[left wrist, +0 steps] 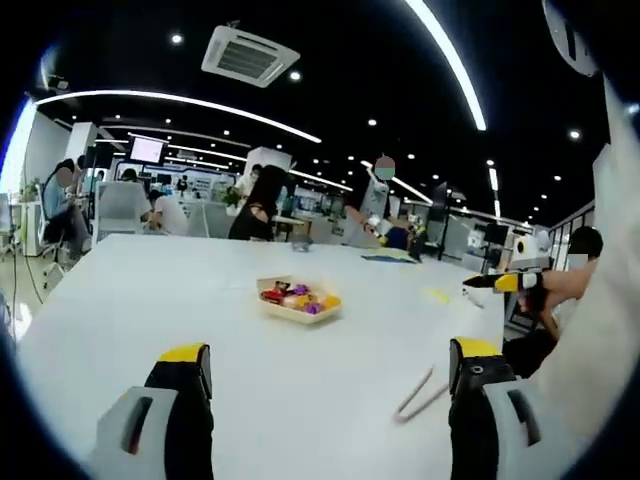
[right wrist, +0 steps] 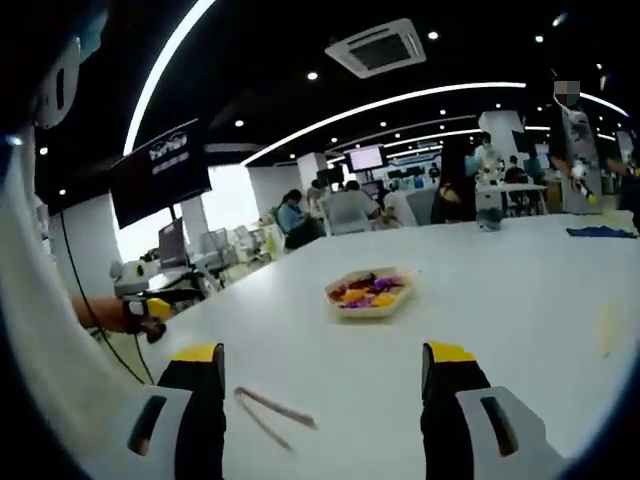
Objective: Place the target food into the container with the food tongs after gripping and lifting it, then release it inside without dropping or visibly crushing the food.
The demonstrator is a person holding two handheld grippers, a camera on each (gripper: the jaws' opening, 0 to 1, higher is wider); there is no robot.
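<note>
A shallow tray (left wrist: pixel 298 312) with colourful food pieces (left wrist: pixel 300 296) sits on the white table (left wrist: pixel 150 300), well beyond my left gripper (left wrist: pixel 330 372), which is open and holds nothing. The pale food tongs (left wrist: pixel 418 396) lie flat on the table just left of the left gripper's right jaw. In the right gripper view the same tray (right wrist: pixel 369 305) with its food pieces (right wrist: pixel 368 290) lies ahead at mid-table, and the tongs (right wrist: pixel 272 413) rest near the left jaw. My right gripper (right wrist: pixel 325 372) is open and empty.
A person's sleeve (left wrist: pixel 610 300) fills the right edge of the left gripper view and the left edge of the right gripper view. Seated people, chairs (left wrist: pixel 120 208) and desks stand beyond the table's far edge. A small yellow patch (left wrist: pixel 436 295) marks the tabletop.
</note>
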